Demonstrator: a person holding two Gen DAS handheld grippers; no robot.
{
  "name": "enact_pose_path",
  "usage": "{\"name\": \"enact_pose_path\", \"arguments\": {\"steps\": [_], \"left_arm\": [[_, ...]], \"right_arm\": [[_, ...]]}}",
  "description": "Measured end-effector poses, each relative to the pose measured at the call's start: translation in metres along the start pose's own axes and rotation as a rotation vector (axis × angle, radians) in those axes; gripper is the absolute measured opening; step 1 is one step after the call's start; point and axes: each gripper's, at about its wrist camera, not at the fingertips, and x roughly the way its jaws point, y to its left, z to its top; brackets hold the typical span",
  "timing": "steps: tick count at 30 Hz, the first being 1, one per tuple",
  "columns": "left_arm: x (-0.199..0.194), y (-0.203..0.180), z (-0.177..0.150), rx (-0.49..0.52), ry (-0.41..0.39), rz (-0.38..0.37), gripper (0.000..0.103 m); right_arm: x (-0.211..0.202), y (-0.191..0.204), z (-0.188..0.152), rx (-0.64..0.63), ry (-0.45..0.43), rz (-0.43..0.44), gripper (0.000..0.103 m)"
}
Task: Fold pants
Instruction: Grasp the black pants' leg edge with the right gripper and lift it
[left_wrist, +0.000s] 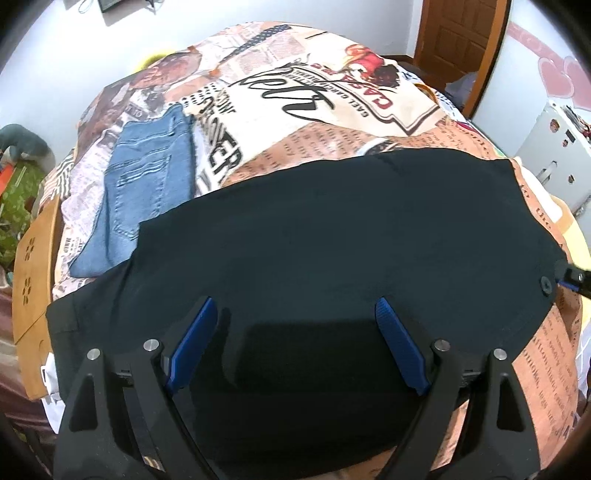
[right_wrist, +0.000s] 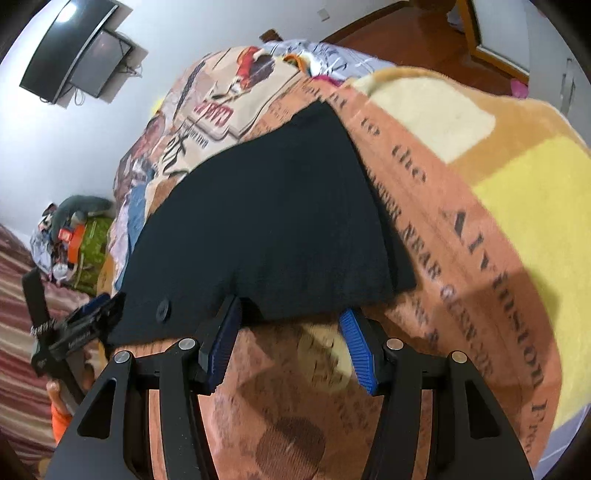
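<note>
Black pants (left_wrist: 332, 229) lie spread flat across the printed bed cover (left_wrist: 332, 110), with a waist button (left_wrist: 546, 283) at their right end. My left gripper (left_wrist: 295, 302) hovers open and wide over the near part of the pants, nothing between its blue pads. In the right wrist view the same pants (right_wrist: 266, 221) lie ahead. My right gripper (right_wrist: 290, 306) stands open at their near edge, beside the button (right_wrist: 162, 308), with only bed cover showing between its fingers. The left gripper (right_wrist: 92, 314) appears at the left, held by a hand (right_wrist: 59, 398).
Folded blue jeans (left_wrist: 147, 184) lie on the bed left of the black pants. A yellow and tan blanket (right_wrist: 517, 221) covers the bed's right side. A wooden board (left_wrist: 33, 266) edges the bed on the left. A wooden door (left_wrist: 458, 40) stands behind.
</note>
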Motion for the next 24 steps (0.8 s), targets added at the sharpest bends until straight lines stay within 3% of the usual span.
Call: {"name": "enact_pose_path", "arguments": {"steps": [7, 12, 15, 17, 20, 24], "left_arm": [[0.006, -0.026, 0.011, 0.039, 0.002, -0.025, 0.088], [0.004, -0.041, 0.018, 0.072, -0.004, -0.055, 0.088], [-0.005, -0.045, 0.018, 0.098, -0.049, -0.033, 0.088], [-0.012, -0.042, 0.018, 0.096, -0.070, -0.024, 0.088], [-0.024, -0.033, 0.019, 0.074, -0.101, -0.025, 0.088], [-0.040, -0.013, 0.020, 0.022, -0.144, -0.022, 0.088]], "right_arm": [[-0.014, 0.003, 0.014, -0.013, -0.062, 0.051, 0.051], [-0.008, 0.009, 0.020, -0.041, -0.094, 0.024, 0.051], [-0.003, 0.020, 0.023, -0.120, -0.119, -0.033, 0.039], [-0.002, 0.026, 0.027, -0.161, -0.128, -0.058, 0.019], [-0.005, 0.033, 0.033, -0.192, -0.142, -0.052, 0.010], [-0.017, 0.056, 0.041, -0.270, -0.207, -0.062, 0.006]]}}
